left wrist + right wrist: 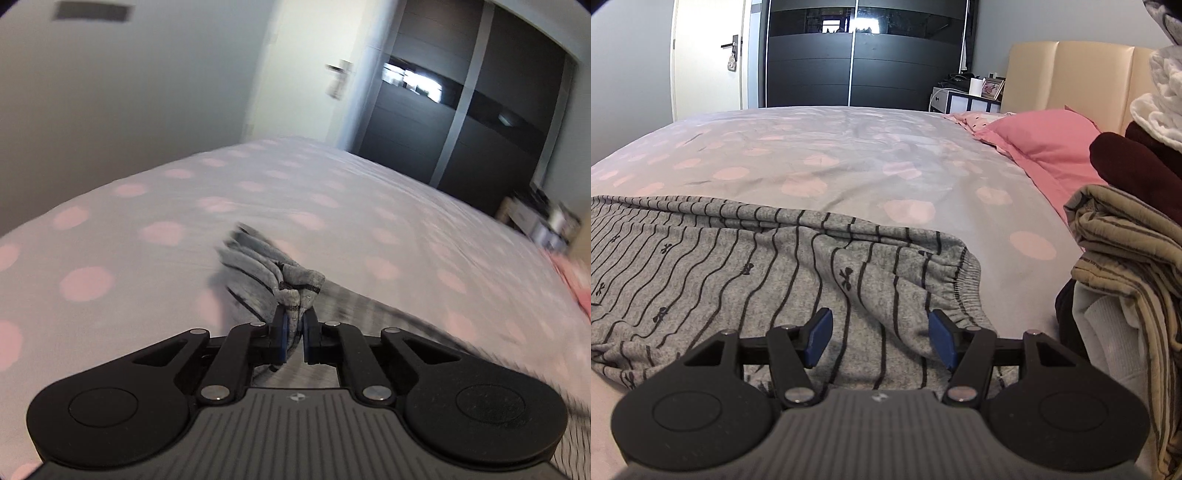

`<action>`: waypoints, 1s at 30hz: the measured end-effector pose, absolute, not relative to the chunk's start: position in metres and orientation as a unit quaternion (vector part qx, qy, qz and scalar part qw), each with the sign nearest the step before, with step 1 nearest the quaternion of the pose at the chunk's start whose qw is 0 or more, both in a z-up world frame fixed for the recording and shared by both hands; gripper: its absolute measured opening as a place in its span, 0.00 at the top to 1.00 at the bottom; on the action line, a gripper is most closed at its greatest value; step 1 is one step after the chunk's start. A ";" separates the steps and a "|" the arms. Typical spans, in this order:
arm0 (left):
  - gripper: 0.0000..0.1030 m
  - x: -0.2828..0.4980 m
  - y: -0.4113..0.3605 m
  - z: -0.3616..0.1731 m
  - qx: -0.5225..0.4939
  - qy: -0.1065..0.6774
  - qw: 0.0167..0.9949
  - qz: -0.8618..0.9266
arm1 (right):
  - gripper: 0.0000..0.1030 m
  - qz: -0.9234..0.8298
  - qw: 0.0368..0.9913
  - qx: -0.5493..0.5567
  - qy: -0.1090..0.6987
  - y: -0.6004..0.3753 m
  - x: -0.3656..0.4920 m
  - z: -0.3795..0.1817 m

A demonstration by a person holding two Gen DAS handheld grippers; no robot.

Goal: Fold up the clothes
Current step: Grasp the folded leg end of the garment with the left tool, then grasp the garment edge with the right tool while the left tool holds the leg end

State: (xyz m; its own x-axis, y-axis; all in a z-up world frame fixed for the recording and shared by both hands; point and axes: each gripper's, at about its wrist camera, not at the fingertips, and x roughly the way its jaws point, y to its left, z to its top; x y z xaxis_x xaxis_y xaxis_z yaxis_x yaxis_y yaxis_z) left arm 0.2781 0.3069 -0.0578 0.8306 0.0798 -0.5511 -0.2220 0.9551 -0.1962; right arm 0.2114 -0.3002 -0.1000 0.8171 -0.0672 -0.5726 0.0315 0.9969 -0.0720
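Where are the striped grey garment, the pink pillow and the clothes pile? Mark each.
striped grey garment (746, 266): right wrist view, flat middle of the fabric.
pink pillow (1049, 136): right wrist view, its top face.
clothes pile (1126, 236): right wrist view, beige striped fold.

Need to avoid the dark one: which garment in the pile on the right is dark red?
The maroon garment, above the beige striped one and below the white quilted one; the only dark, unpatterned piece in that pile.
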 end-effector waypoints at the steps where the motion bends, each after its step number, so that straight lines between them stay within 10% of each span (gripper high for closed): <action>1: 0.95 0.280 0.289 -0.054 -0.106 0.282 0.952 0.054 | 0.40 -0.025 0.953 -0.027 0.300 -0.299 0.212 -0.099; 19: 0.95 0.220 0.054 -0.108 0.213 0.358 0.884 -0.211 | 0.40 0.091 0.912 0.036 0.398 -0.259 0.224 -0.087; 30: 0.95 0.228 0.078 -0.100 0.145 0.363 0.895 -0.215 | 0.41 0.344 0.834 -0.259 0.345 -0.139 0.269 -0.069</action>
